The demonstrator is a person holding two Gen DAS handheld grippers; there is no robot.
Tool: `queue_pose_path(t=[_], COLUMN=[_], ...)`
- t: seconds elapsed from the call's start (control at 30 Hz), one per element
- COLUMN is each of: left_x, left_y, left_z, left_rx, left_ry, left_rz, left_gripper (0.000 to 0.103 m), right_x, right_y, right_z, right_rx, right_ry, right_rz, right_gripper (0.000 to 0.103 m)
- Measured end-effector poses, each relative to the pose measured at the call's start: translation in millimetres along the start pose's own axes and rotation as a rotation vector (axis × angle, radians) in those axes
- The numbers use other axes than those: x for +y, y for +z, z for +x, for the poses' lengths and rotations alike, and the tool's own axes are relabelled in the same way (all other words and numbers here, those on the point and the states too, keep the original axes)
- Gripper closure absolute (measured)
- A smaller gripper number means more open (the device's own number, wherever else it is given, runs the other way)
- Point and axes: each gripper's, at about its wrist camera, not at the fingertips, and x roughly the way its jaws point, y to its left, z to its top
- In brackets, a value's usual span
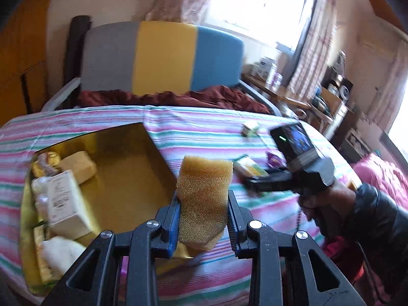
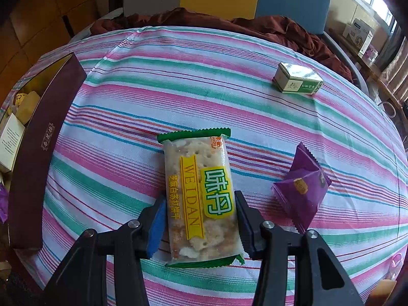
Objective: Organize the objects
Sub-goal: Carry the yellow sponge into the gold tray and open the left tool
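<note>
My left gripper (image 1: pixel 204 195) is shut on a yellow sponge (image 1: pixel 206 176), which it holds upright above the striped tablecloth (image 1: pixel 204 127), just right of an open box with a gold lining (image 1: pixel 122 158). The box holds a white carton (image 1: pixel 63 199), a beige block (image 1: pixel 79 165) and other small items. In the right wrist view my right gripper (image 2: pixel 200 195) points steeply down, its pads closed against both sides of a clear cracker packet with green ends (image 2: pixel 201 193). In the left wrist view a hand in a black sleeve (image 1: pixel 318 204) holds the right gripper.
A purple sachet (image 2: pixel 303 186) lies right of the cracker packet. A small green and white box (image 2: pixel 298 77) sits at the far right. The box's maroon wall (image 2: pixel 43 148) runs along the left. Behind the table are a grey, yellow and blue chair (image 1: pixel 163 58) and dark red cloth (image 1: pixel 178 97).
</note>
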Motion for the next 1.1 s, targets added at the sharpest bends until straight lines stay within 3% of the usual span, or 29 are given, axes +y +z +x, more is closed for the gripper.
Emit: queue_pose_path(t=[0.23, 0.4, 0.57, 0.7, 0.93, 1.1], left_x=[104, 135, 134, 125, 136, 140], left_y=[0, 3, 23, 35, 36, 31], left_z=[-23, -20, 4, 35, 81, 86], left_rx=[-0.031, -0.029, -0.008, 0.048, 0.147, 0.158], left_ry=[0.157, 0.183, 0.155, 0.177, 0.289, 0.326], left_rz=[-0.240, -0.309, -0.289, -0.224, -0.184, -0.177], left_gripper=[0.071, 0.071, 0.071, 0.071, 0.070, 0.060], right_x=[4, 6, 6, 7, 8, 8], right_y=[1, 1, 1, 2, 3, 5], right_z=[0, 0, 0, 1, 2, 3], right_rx=[0.000, -0.001, 0.000, 0.000, -0.001, -0.002], right_ry=[-0.024, -0.034, -0.033, -0.030, -0.029, -0.026], right_rz=[-0.019, -0.031, -0.031, -0.031, -0.041, -0.046], right_gripper=[0.053, 0.054, 0.054, 0.054, 0.054, 0.054])
